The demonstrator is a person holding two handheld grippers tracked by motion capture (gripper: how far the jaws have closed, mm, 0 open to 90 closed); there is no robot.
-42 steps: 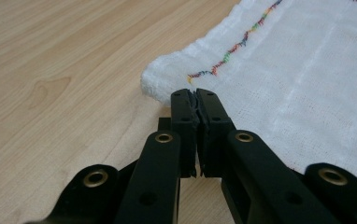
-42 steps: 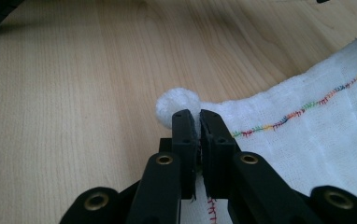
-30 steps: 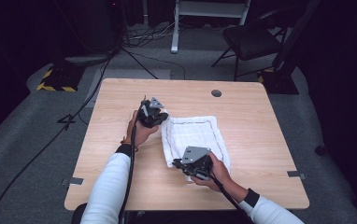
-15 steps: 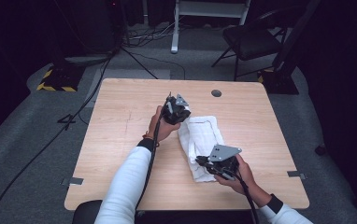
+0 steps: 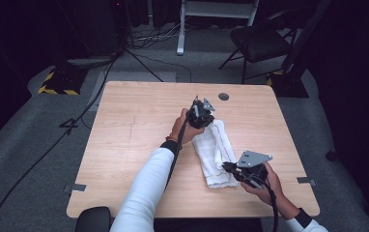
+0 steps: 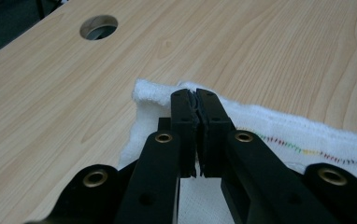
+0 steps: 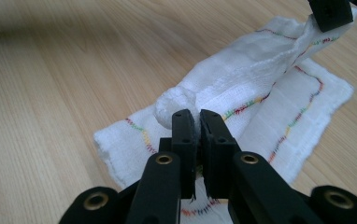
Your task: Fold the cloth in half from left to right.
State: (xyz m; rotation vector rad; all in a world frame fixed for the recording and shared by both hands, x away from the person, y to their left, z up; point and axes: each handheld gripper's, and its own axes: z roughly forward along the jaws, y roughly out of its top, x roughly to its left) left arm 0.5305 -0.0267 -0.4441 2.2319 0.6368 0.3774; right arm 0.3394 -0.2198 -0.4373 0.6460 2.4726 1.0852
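White towel [image 5: 215, 153] lies on light wooden table [image 5: 134, 125], dark room.

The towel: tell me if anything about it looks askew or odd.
The white towel lies slantwise on the table, half folded. The left gripper and right gripper pinch an edge, and the lifted layer bunches into a ridge, uneven.

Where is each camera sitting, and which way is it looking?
High view: above the person's side of the table, looking forward and down; both forearms, hands, left claw and right claw show.
Left gripper view: on the left claw, looking along its shut jaws pinching the white cloth.
Right gripper view: on the right claw, looking along its jaws pinching the cloth.
All three share the cloth and wooden table.
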